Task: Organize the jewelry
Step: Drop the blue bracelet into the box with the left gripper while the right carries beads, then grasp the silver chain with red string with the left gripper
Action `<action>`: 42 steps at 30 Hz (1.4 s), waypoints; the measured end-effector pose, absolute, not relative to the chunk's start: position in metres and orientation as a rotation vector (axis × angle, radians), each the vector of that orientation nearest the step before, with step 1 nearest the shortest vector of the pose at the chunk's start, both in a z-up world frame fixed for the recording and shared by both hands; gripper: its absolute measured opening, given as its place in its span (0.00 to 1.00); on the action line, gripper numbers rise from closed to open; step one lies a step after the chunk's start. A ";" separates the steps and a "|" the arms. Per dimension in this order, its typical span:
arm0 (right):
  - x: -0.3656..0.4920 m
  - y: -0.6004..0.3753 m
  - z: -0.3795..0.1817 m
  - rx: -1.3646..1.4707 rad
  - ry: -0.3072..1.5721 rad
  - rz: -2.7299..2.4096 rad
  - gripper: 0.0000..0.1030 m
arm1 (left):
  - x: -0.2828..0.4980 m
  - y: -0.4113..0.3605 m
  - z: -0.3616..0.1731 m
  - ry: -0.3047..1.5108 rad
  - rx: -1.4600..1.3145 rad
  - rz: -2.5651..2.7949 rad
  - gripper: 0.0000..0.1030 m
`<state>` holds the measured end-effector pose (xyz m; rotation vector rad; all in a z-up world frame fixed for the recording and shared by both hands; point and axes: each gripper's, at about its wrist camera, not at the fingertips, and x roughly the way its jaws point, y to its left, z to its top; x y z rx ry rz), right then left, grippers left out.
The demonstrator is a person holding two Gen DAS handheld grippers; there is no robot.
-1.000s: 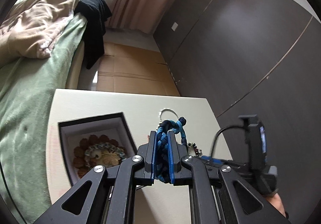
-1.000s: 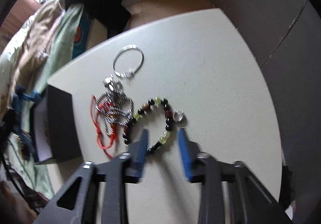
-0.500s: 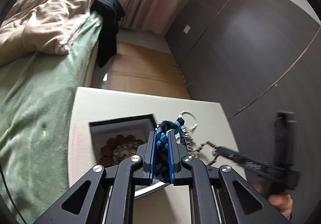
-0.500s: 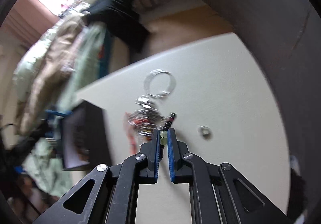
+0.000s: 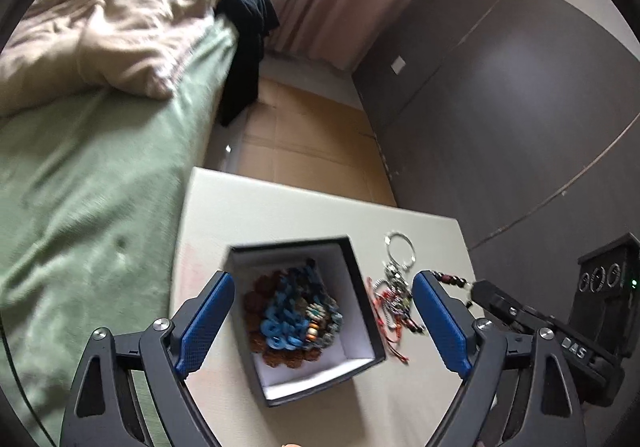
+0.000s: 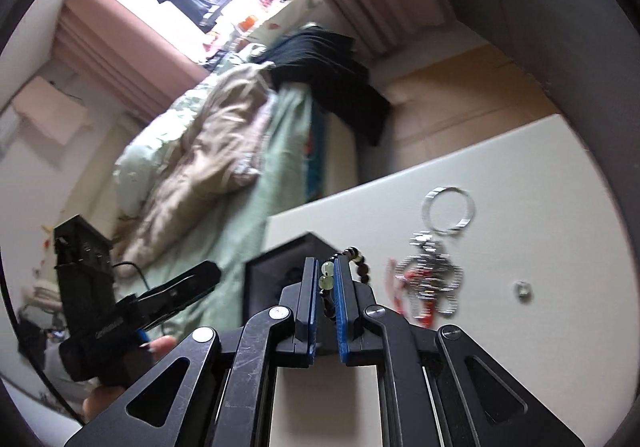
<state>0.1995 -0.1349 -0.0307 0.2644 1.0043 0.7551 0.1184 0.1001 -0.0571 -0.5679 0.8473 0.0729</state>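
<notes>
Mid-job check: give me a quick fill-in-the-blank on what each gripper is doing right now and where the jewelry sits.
1. The left gripper hangs ____ above the black box.
2. The blue braided bracelet lies ____ the black box.
3. The right gripper is shut on the ____ bracelet.
4. The silver bangle lies on the white ____.

Missing words: open; inside; beaded; table

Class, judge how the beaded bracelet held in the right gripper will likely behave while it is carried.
The beaded bracelet probably hangs floppy: its strand curves loosely out of the right gripper. The round, glossy beads may slip, since the jaws pinch only a few. It looks light.
</notes>
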 end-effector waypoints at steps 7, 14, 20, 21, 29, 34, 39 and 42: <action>0.183 -0.099 -0.028 0.314 0.973 0.919 0.09 | 0.110 0.124 -0.056 0.821 -0.595 0.128 0.88; 0.175 -0.081 -0.034 0.269 0.959 0.854 0.83 | 0.106 0.125 -0.053 0.788 -0.601 0.097 0.88; 0.183 -0.108 -0.036 0.287 0.962 0.725 0.83 | 0.105 0.116 -0.049 0.754 -0.570 0.102 0.88; 0.184 -0.114 -0.036 0.289 0.963 0.709 0.83 | 0.106 0.112 -0.049 0.750 -0.570 0.092 0.88; 0.198 -0.172 -0.027 0.372 0.933 0.561 0.83 | 0.124 0.077 -0.051 0.762 -0.499 0.060 0.88; 0.205 -0.198 -0.026 0.397 0.951 0.504 0.83 | 0.135 0.053 -0.050 0.761 -0.468 0.037 0.88; 0.215 -0.214 -0.033 0.371 1.015 0.431 0.83 | 0.143 0.027 -0.046 0.749 -0.386 0.044 0.88; 0.217 -0.223 -0.032 0.332 1.009 0.379 0.83 | 0.150 0.018 -0.052 0.788 -0.386 0.011 0.88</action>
